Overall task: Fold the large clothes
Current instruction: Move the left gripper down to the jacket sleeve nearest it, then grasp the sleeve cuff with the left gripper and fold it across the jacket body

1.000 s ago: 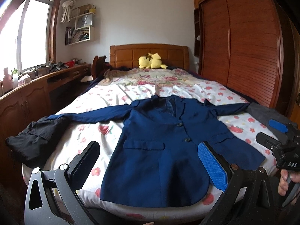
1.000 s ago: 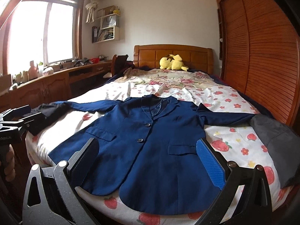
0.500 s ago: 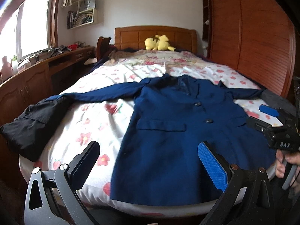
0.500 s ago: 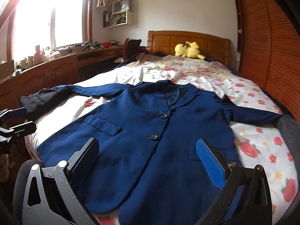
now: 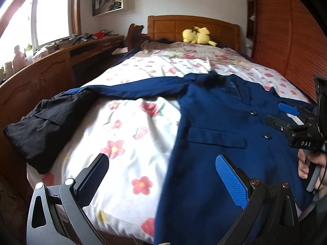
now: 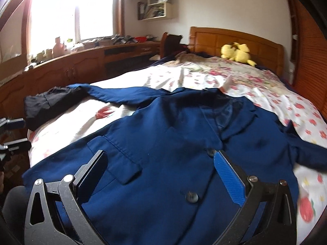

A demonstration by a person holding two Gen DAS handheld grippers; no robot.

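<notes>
Two grippers, both w/ jaws spread wide, nothing held. Left wrist view, going left to right: window (image 5: 51, 18) upper left, wood cabinets (image 5: 38, 77) under it, a black garment (image 5: 43, 130) draped over the bed's left edge at mid-left. Left gripper (image 5: 161, 181) sits at frame bottom, its left finger (image 5: 93, 178) over the floral sheet (image 5: 130, 126), its blue-padded right finger over the blazer's hem area; can't tell if either touches the fabric. Blazer (image 5: 214, 126), navy, lies flat and face up on the bed, centre to right of frame, buttoned, collar toward the headboard (image 5: 192, 26), one sleeve stretched left to the black garment. Yellow plush (image 5: 197, 36) at top centre by the headboard. Right gripper (image 5: 290, 116) enters at mid-right above the blazer front, a hand (image 5: 310, 167) on its handle at the right edge. Wardrobe (image 5: 286, 30) fills the upper right.

Right wrist view: left gripper's tips (image 6: 13, 134) at the far-left edge, beside the bed. Right gripper (image 6: 159, 173) at bottom centre, just above the blazer (image 6: 173, 134), fingers either side of the pocket flap and button line. Blazer's other sleeve runs off to the right edge.
</notes>
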